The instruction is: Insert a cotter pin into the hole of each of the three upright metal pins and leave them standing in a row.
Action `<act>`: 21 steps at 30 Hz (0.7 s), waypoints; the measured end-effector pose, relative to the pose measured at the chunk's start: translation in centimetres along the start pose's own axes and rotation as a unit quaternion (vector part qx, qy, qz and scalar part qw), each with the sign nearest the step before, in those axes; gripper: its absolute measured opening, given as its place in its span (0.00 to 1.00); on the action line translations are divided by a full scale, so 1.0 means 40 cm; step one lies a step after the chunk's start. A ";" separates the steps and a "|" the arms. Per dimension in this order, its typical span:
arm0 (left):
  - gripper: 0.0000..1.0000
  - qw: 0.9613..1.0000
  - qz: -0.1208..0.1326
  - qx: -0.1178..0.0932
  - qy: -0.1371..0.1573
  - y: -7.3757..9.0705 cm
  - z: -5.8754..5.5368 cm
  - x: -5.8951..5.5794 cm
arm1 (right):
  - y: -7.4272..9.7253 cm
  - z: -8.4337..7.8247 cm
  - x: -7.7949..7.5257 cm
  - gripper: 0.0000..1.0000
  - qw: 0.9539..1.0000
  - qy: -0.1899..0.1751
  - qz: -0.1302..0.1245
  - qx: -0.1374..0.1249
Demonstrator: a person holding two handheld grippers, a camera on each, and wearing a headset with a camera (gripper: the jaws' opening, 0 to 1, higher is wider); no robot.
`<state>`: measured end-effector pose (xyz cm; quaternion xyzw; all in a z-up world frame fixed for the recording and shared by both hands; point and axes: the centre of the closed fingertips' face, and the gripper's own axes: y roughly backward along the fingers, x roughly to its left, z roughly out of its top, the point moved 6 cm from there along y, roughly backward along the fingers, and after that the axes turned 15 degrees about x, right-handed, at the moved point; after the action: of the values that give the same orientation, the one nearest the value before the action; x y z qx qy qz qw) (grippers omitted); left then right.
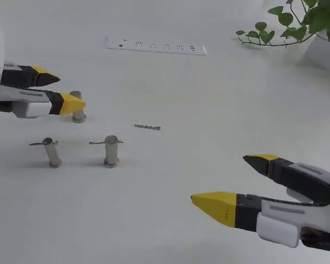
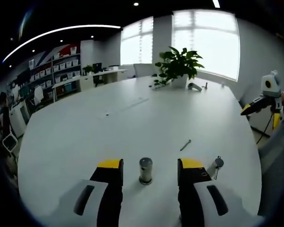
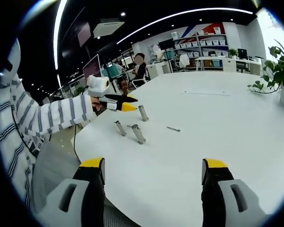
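Observation:
Three upright metal pins stand on the white table. The bare pin [image 1: 79, 116] [image 2: 145, 170] stands between the spread jaws of my left gripper [image 1: 69, 92] [image 2: 150, 164], which is open and not touching it. Two pins carry a cotter pin through their heads: one at the left [image 1: 51, 152] and one to its right [image 1: 111, 150] [image 2: 214, 166]. A loose cotter pin [image 1: 147, 127] [image 2: 185, 144] [image 3: 173, 128] lies flat beyond them. My right gripper [image 1: 231, 184] [image 3: 154, 165] hovers open and empty at the near right, far from the pins [image 3: 138, 134].
A white power strip [image 1: 157, 46] lies at the back of the table. A potted plant [image 1: 305, 22] [image 2: 177, 66] stands at the far right corner. A striped sleeve [image 3: 42, 123] holds the left gripper [image 3: 118, 103]. Desks and shelves stand behind.

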<state>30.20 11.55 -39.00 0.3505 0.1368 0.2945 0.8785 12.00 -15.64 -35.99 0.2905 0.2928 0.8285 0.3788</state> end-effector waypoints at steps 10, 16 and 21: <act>0.30 1.000 -0.016 0.026 -0.004 -0.063 -0.025 0.020 | -0.020 -0.002 -0.001 0.81 1.000 -0.005 0.001 0.011; 0.20 0.999 -0.035 0.029 -0.002 -0.091 -0.030 0.016 | -0.028 -0.002 0.001 0.81 1.000 -0.005 0.004 0.019; 0.11 0.999 -0.038 0.029 -0.020 -0.098 -0.028 0.008 | -0.029 -0.005 -0.001 0.81 1.000 -0.006 0.003 0.024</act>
<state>31.61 10.06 -42.55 0.3761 0.1413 0.2499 0.8810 12.41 -15.12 -36.94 0.3055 0.3092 0.8206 0.3710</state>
